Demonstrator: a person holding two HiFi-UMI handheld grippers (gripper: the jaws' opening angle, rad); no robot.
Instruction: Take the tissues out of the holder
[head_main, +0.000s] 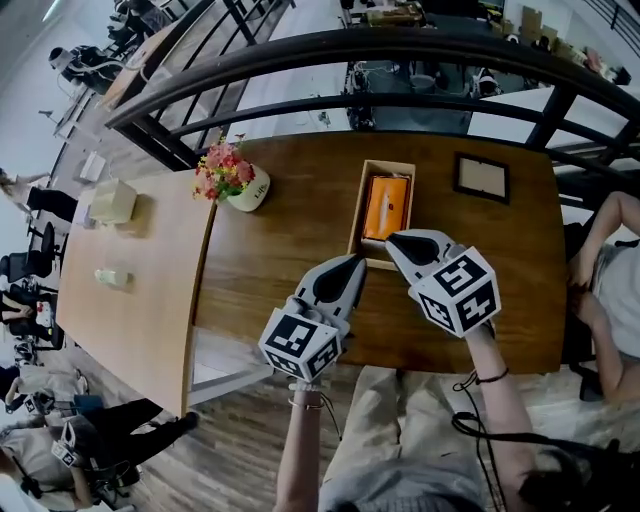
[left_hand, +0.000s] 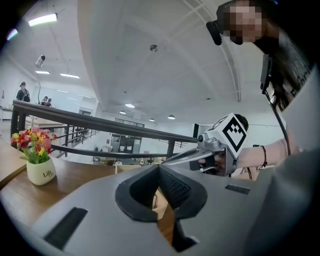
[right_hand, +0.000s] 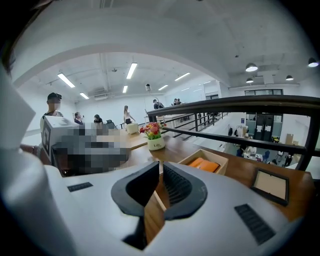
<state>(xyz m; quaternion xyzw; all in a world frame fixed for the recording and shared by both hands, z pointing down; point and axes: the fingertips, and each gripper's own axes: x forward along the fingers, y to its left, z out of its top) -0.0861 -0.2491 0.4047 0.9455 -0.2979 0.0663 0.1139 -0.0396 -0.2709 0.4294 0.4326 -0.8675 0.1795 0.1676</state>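
Observation:
A long wooden holder (head_main: 405, 170) lies on the dark wooden table (head_main: 290, 250), with an orange pack of tissues (head_main: 386, 208) inside it. My left gripper (head_main: 358, 262) hovers just in front of the holder's near left corner, jaws shut and empty. My right gripper (head_main: 392, 240) is over the holder's near end, also shut on nothing. In the right gripper view the holder (right_hand: 218, 159) and the orange tissues (right_hand: 204, 164) lie ahead beyond the closed jaws (right_hand: 161, 165). The left gripper view shows its closed jaws (left_hand: 159, 168) and the right gripper (left_hand: 220, 145) beside them.
A white pot of flowers (head_main: 232, 178) stands at the table's far left, and a small picture frame (head_main: 481, 177) lies to the right of the holder. A lighter table (head_main: 130, 280) adjoins on the left. A black railing (head_main: 400, 45) runs behind. A seated person (head_main: 610, 270) is at the right.

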